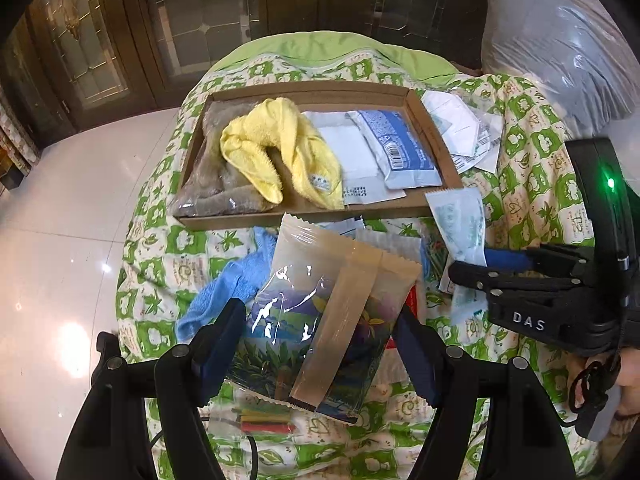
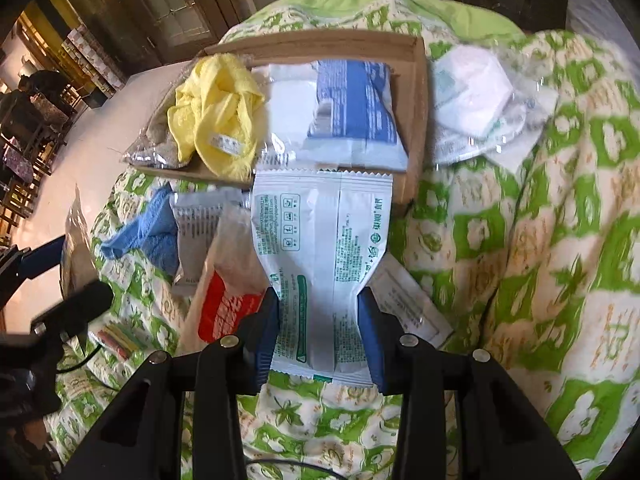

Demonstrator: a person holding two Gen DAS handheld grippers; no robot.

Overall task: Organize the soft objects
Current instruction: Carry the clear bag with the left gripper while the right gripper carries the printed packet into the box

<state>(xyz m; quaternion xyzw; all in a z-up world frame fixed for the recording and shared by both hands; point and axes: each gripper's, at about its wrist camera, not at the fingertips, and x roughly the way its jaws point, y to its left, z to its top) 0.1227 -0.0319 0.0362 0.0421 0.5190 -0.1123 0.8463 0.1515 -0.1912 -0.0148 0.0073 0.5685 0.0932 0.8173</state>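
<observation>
Ahead past near bed edge sits tray (image 2: 416, 120); my right gripper (image 2: 318, 332) jaws clamp white pack (image 2: 320, 240), long axis toward it; left gripper (image 1: 320, 344) jaws pinch printed pouch (image 1: 320, 320).

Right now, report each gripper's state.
Left gripper: shut on the patterned clear packet.
Right gripper: shut on the white tissue packet.

Bright daylight, glare on floor (image 1: 72, 344), fisheye edges dark/blurry.

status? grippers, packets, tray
Left gripper shut on clear leaf-print packet. Right gripper shut on white green-print tissue pack. Shallow cardboard tray ahead, crowded.
</observation>
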